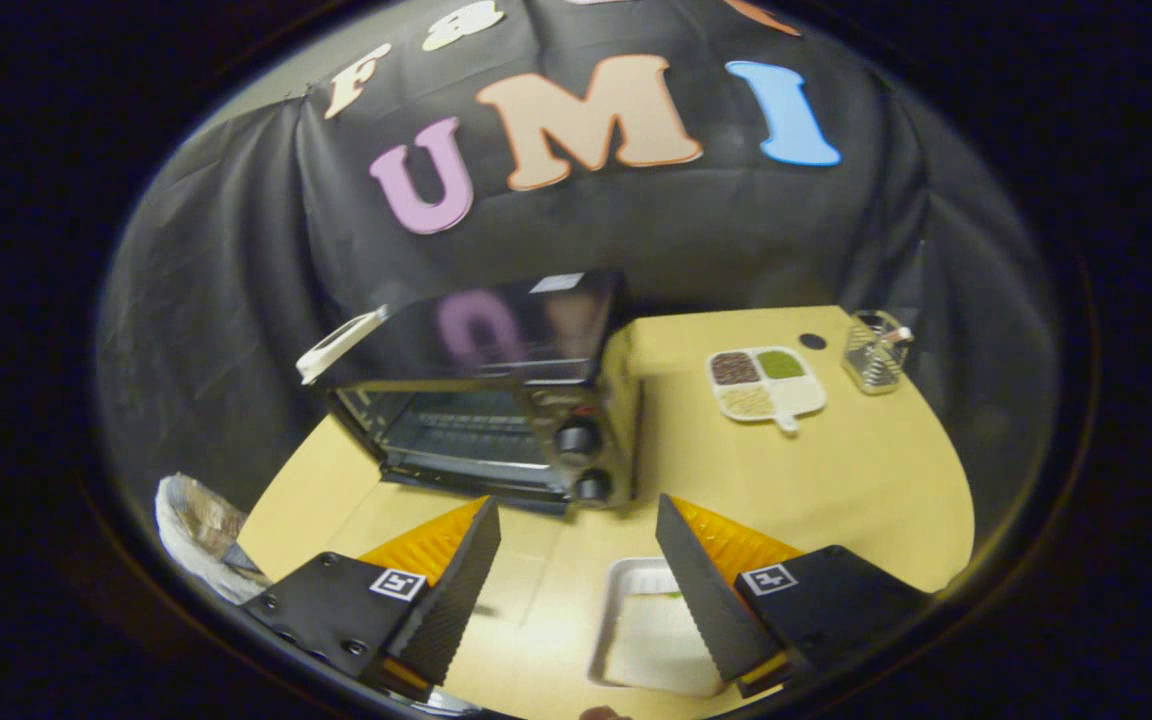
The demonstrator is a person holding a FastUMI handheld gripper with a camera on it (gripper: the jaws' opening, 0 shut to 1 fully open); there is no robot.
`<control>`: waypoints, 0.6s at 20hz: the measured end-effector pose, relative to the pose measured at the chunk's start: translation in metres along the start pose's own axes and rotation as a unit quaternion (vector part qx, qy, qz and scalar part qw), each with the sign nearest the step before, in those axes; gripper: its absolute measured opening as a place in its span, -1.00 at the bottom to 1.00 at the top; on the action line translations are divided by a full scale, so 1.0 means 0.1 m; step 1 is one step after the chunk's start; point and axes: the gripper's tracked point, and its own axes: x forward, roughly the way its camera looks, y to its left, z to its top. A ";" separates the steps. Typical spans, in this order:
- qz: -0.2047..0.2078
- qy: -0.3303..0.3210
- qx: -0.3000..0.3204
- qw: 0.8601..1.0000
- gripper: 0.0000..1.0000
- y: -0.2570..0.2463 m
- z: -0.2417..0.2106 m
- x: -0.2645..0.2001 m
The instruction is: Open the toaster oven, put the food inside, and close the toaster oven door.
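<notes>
The toaster oven (496,400) stands on the tan table (836,480), just beyond my fingertips. It has a black top and two knobs (576,438) on its right side. Its glass door (456,430) looks upright against the front, and a wire rack shows through it. My gripper (577,505) is open and holds nothing, hovering in front of the oven's knob side. Below it a white rectangular tray (651,625) lies on the table, partly under the right finger (701,590). The tray shows only a small green bit at its far edge.
A white divided plate (766,385) with grains and green powder lies to the right of the oven. A wire mesh holder (876,350) stands at the table's far right corner. A foil-lined dish (196,530) sits off the table's left edge.
</notes>
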 end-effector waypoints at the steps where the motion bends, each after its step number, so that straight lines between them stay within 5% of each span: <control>1: -0.014 -0.002 0.008 1.000 0.96 -0.18 0.00 -0.01; 6: -0.047 0.002 0.065 0.997 0.96 -0.77 -0.20 -0.14; 12: -0.034 0.040 0.121 0.991 0.97 -0.83 -0.72 -0.20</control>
